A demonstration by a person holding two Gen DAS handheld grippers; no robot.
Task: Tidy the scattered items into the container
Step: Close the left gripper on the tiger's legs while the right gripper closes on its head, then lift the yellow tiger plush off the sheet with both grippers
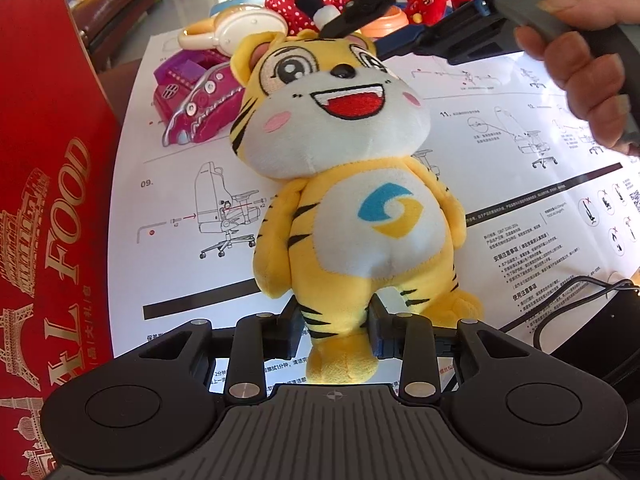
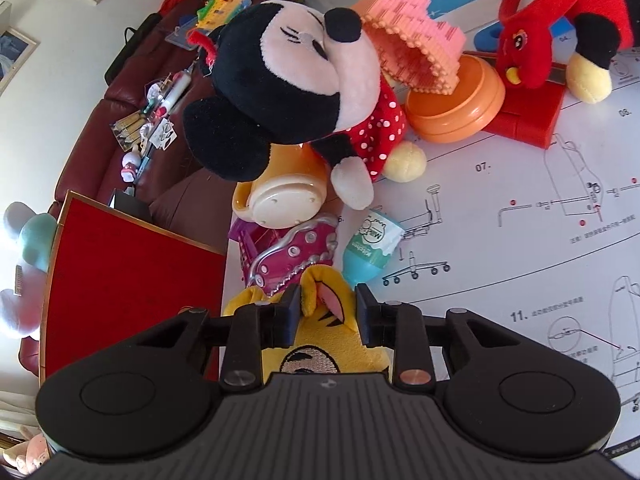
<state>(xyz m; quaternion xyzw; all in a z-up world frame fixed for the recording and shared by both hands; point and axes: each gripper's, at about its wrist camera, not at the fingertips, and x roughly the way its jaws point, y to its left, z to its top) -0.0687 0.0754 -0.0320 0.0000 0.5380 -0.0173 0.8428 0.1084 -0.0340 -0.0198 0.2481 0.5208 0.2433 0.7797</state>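
A yellow tiger plush (image 1: 352,184) stands upright on a printed instruction sheet (image 1: 180,272). My left gripper (image 1: 336,330) is shut on the plush's lower leg, the pads pressing in from both sides. My right gripper (image 2: 328,312) comes down on the plush's head (image 2: 316,356), with the ear and the top of the head pinched between its fingers. In the left wrist view its fingertip (image 1: 340,26) meets the top of the tiger's head, and a person's hand (image 1: 580,60) holds that gripper. The red box (image 1: 52,200) marked FOOD stands close on the left, also seen as the red box (image 2: 132,280).
Behind the tiger lie a magenta toy car (image 2: 288,256), a teal milk bottle toy (image 2: 370,252), a cream and orange toy (image 2: 280,200), a mouse plush in a red dotted dress (image 2: 288,80), an orange tub (image 2: 452,108), a pink brick heart (image 2: 412,48) and a red plush (image 2: 560,20). A black cable (image 1: 568,292) runs at the right.
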